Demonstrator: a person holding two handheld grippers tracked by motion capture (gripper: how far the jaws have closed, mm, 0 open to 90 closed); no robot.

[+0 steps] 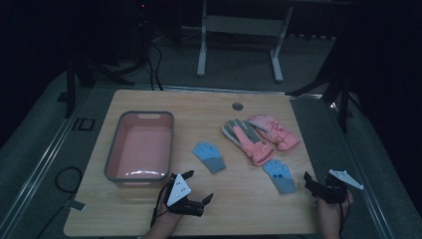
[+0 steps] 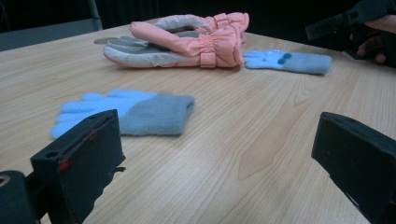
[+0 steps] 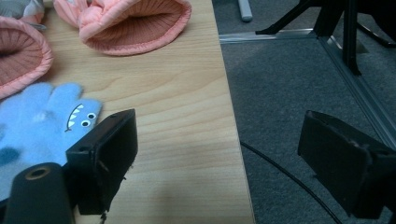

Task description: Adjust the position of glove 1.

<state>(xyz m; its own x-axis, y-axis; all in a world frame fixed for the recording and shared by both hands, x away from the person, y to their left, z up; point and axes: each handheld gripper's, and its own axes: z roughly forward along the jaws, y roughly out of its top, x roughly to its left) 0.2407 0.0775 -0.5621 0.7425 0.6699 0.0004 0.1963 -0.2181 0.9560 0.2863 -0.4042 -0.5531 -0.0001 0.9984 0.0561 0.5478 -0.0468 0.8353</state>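
Looking down from the high view, the pale wooden bench (image 1: 149, 209) carries four gloves: two small blue-and-grey knitted gloves, one near the middle (image 1: 209, 157) and one toward the right (image 1: 279, 175), and two padded pink-and-grey winter gloves (image 1: 259, 134) lying against each other behind them. One empty pink plastic tub with a grey rim (image 1: 141, 146) stands at the left. The left gripper (image 1: 198, 188) hovers just in front of the tub, its jaws spread wide and empty. The right gripper (image 1: 310, 183) hangs at the bench's right edge, near the right-hand blue glove, jaws also wide and holding nothing.

From the left gripper view, bare wood lies between the open jaws, with the nearer blue glove (image 2: 126, 111) beyond them and the pink pair (image 2: 187, 42) farther back.

From the right gripper view, one jaw stands over the blue glove (image 3: 37, 121) with its printed toothy face, the other over grey carpet (image 3: 289, 93); whether that jaw touches the glove I cannot tell.
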